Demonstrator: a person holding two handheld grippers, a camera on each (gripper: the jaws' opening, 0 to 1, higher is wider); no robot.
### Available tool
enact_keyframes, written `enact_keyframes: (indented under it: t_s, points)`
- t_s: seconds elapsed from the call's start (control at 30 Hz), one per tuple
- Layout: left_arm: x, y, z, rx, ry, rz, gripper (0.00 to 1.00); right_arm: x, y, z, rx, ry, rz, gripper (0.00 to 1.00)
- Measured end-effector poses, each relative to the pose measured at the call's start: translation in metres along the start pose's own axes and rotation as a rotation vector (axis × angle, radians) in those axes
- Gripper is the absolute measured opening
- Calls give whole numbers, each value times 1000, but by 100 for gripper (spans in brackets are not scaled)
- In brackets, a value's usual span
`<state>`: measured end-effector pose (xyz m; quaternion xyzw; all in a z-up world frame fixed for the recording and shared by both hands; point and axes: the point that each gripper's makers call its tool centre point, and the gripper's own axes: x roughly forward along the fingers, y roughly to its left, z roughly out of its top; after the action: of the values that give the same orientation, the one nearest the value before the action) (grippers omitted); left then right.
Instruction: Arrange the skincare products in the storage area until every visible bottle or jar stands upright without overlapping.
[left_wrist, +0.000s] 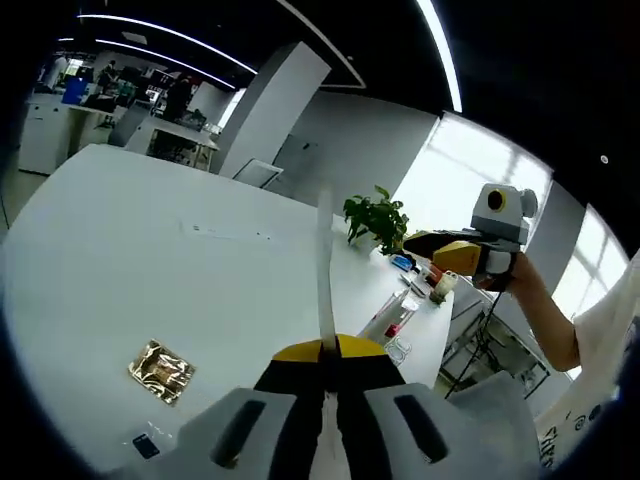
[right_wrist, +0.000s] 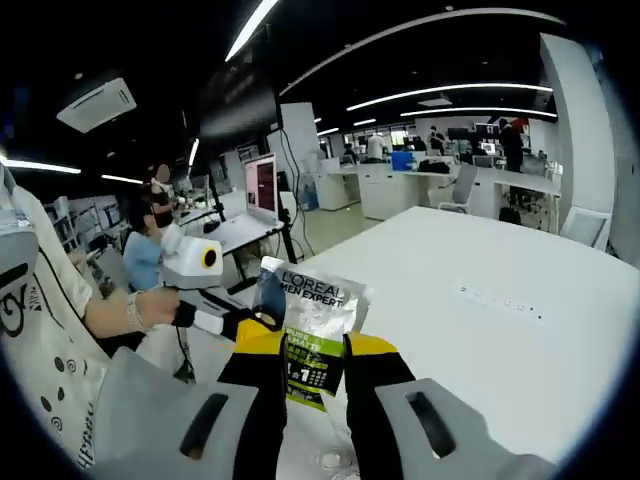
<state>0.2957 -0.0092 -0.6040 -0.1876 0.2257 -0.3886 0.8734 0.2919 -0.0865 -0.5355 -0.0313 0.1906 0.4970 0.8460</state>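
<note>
Right gripper (right_wrist: 315, 365): clenched on a silver L'Oréal Men Expert sachet (right_wrist: 312, 325), held upright above the white table (right_wrist: 500, 300). Left gripper (left_wrist: 328, 385): jaws pressed on the sachet's thin edge (left_wrist: 325, 290). Table also carries a gold foil packet (left_wrist: 161, 370), skincare bottles (left_wrist: 395, 322) and a potted plant (left_wrist: 377, 218).

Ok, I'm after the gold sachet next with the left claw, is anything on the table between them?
Nothing visible lies on the white table between the left claw and the gold sachet. But the claw is already shut on a thin flat strip, seen edge-on.
</note>
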Motion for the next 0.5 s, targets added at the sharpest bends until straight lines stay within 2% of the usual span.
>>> enact_keyframes:
  t_s: [0.17,0.2,0.3,0.37,0.43,0.5]
  points:
    - [-8,-2,-4,14,8,-2,0,-4,25,-13,14,-7,34,20]
    - [-10,1,-4,13,12,-6,0,-4,25,-14,5,-18,16,20]
    - [-14,2,-6,13,11,-5,0,-3,38,-26,10,10,26,23]
    - [-16,-4,-10,10,15,-13,0,-2,43,-39,7,44,18,23]
    - [-18,-8,-13,13,22,-20,0,0,45,-50,25,56,0,23]
    - [-19,-16,-18,17,27,-30,0,3,48,-63,104,46,3,23]
